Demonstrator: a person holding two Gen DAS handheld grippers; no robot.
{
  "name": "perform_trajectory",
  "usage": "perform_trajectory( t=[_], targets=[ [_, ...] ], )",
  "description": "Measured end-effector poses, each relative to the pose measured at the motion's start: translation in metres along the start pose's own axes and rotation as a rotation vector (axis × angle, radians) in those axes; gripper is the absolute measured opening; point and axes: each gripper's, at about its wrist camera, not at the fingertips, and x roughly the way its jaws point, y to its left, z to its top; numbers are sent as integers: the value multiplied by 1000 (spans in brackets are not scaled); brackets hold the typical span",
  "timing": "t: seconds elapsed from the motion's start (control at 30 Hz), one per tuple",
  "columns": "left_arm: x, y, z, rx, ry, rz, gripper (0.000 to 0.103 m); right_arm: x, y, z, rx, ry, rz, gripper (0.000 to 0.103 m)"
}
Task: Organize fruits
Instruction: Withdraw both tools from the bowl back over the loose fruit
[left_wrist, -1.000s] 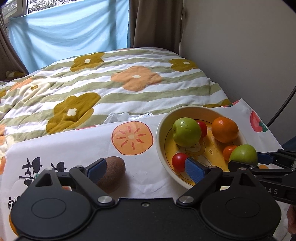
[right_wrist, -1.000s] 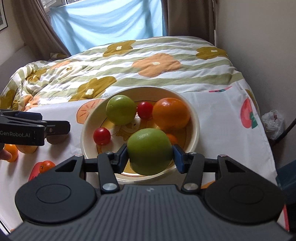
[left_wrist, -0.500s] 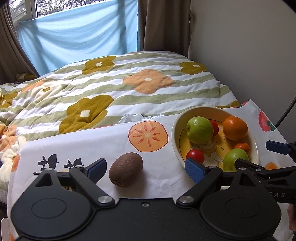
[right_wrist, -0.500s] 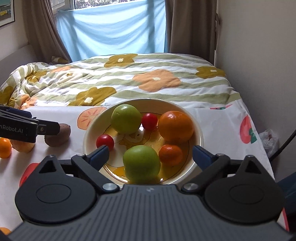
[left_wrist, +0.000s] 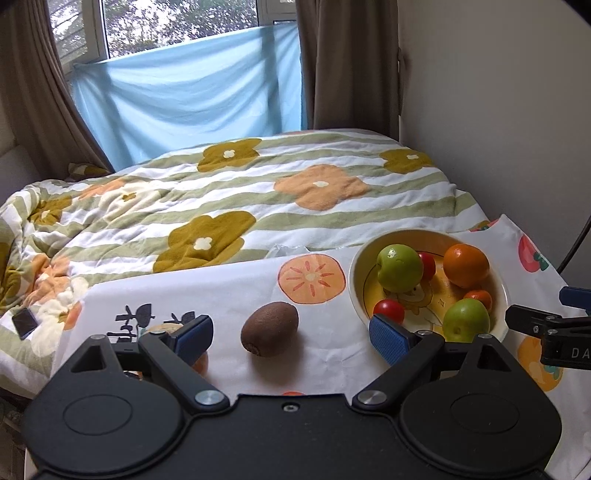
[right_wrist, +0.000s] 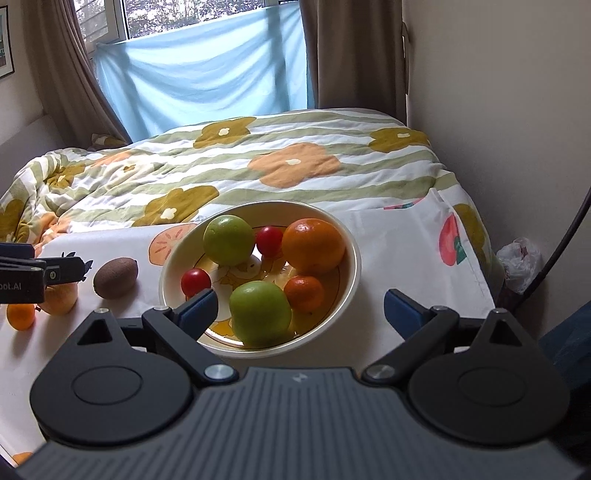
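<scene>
Orange mandarin (right_wrist: 21, 316), right-wrist view only

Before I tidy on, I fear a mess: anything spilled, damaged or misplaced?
Nothing spilled or damaged. Only the kiwi, a yellowish fruit and a small orange lie on the cloth outside the bowl.

Home bedroom. Bed with floral striped quilt (left_wrist: 258, 199) fills centre — window (left_wrist: 166, 26) at 12 o'clock, brown curtains (left_wrist: 347, 62) either side, pale blue cloth (left_wrist: 192, 96) hung across lower pane. Picture frame edge (right_wrist: 5, 40) on wall at 10 o'clock, right wrist view. Phone (left_wrist: 24, 323) lying on quilt at 9 o'clock. Fruit-print cloth (left_wrist: 184, 291) over foot of bed carries yellow fruit bowl (right_wrist: 349, 273) — domestic, lived-in.
</scene>
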Motion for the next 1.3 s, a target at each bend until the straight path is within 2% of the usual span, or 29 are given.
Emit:
perform_trajectory(
  t=[0.17,0.33,0.57,0.77,1.0,1.1,1.3],
  targets=[
    [-40,-4,-14,-33,-80,46,102,-19,-1,2,-22,-15,1,103],
    [-67,1,-27,-102,-90,74,102,-37,0,5,-42,-33,29,103],
    [-104,14,-37,-150,-129,179,102,-51,12,10,-25,-11,167,103],
    [-124,42,-49,-184,-143,243,103,-56,47,9,-69,-14,239,103],
    [-114,92,-60,-162,-108,264,103,-47,99,0,-100,-4,269,103],
    [-102,116,-63,-134,-83,243,103,-39,121,-5,-85,9,251,103],
    [-67,151,-69,-5,-40,174,102,-19,156,-19,-33,35,183,103]
  ],
)
